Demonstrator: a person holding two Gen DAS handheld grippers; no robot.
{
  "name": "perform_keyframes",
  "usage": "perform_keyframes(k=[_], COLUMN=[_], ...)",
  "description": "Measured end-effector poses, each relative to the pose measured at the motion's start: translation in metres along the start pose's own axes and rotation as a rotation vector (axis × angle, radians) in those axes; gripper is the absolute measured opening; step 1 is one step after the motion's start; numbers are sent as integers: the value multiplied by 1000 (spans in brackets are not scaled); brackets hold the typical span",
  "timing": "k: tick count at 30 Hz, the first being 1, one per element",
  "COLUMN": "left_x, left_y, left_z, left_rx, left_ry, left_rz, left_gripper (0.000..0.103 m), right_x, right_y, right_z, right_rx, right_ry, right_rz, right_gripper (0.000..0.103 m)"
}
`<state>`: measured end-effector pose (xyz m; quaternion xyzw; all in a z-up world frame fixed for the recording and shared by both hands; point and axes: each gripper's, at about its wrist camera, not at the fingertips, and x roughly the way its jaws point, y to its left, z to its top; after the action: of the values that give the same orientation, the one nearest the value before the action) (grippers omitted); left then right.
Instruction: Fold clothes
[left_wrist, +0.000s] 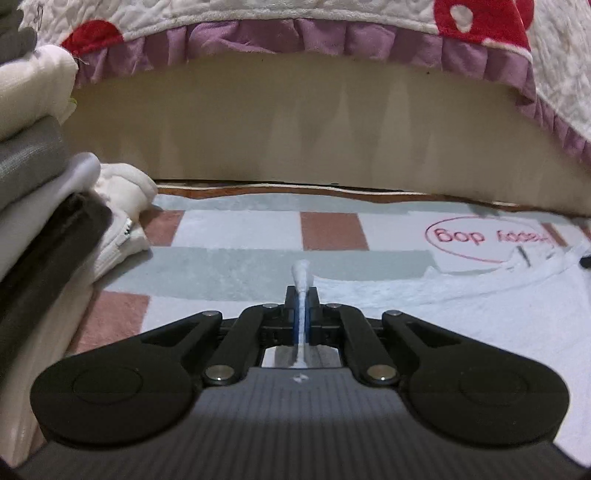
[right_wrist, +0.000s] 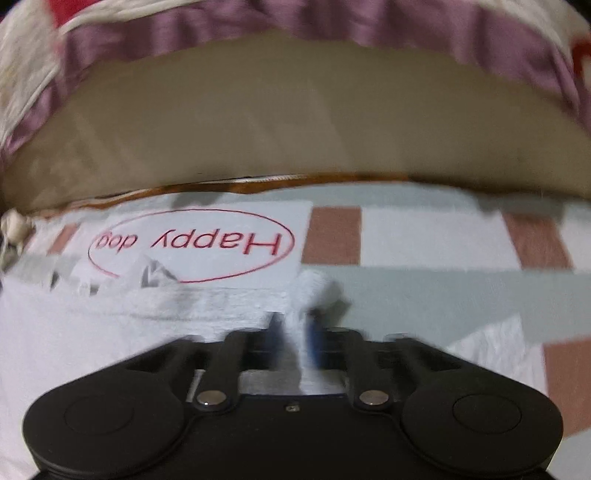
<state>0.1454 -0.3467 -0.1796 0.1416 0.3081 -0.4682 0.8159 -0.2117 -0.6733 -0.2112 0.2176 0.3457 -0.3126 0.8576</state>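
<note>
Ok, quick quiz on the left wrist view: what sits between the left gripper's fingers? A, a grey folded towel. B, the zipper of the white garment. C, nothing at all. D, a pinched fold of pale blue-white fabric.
D: in the left wrist view the left gripper is shut on a thin ridge of the pale fabric, which pokes up past the fingertips; the zippered white garment lies apart to the left.

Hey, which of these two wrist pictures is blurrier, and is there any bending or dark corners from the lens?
Right wrist view: clearly blurrier, motion smear across the right hand-held gripper and the white garment. Left wrist view: sharp on the left hand-held gripper pinching that garment. Both views: fisheye bows the sofa front into an arc, and the bottom corners go dark.
</note>
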Motion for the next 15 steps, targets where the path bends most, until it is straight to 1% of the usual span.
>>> perform_keyframes(k=[3, 4, 8, 9, 10, 11, 12, 13, 14, 15], left_x=[18, 23, 25, 25, 24, 24, 23, 20, 12, 4], left_y=[-1, 0, 0, 0, 2, 4, 7, 10, 17, 24], left_z=[-11, -13, -11, -10, -10, -9, -8, -7, -4, -1], left_rx=[8, 1, -17, -20, -24, -26, -8, 10, -22, -54], left_ry=[59, 77, 84, 83, 80, 78, 80, 86, 93, 99], left_rz=[77, 80, 101, 109, 135, 166, 252, 317, 285, 252], left_gripper=[3, 3, 5, 5, 9, 9, 9, 9, 9, 10], right_x=[-2, -3, -7, -11, -17, -27, -37, -49, -63, -76], right_y=[2, 2, -6, -6, -6, -9, -15, -20, -26, -31], right_z=[1, 2, 8, 9, 9, 9, 8, 5, 0, -7], right_rx=[-40, -53, -41, -46, -42, -9, 37, 81, 125, 171], right_ry=[-20, -24, -28, -35, -46, -58, -71, -88, -104, -118], right_rz=[-60, -84, -184, -224, -270, -295, -306, -294, -263, -229], right_gripper=[5, 2, 2, 3, 5, 14, 20, 29, 39, 42])
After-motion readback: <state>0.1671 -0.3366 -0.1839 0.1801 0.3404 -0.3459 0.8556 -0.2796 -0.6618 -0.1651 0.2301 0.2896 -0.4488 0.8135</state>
